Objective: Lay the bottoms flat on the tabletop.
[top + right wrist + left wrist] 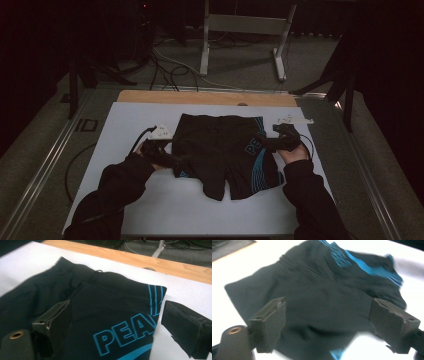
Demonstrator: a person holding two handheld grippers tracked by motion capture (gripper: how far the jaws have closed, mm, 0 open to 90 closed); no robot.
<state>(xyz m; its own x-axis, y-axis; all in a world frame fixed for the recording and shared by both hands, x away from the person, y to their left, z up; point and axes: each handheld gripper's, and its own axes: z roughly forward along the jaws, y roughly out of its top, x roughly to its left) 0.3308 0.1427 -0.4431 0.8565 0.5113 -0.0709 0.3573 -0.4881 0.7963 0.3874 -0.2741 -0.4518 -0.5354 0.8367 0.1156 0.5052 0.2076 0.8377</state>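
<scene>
Overhead, black shorts (225, 152) flat on white table (130, 120), both hand-held grippers' jaws apart

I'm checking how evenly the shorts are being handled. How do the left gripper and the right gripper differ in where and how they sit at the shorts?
The left gripper sits at the plain black side of the shorts, low near the leg hem; the right gripper sits higher, at the side with the blue lettering. In its own view the left gripper's jaws straddle the cloth; the right gripper's far jaw stands over bare white table. Both have open jaws pressing on nothing.
</scene>
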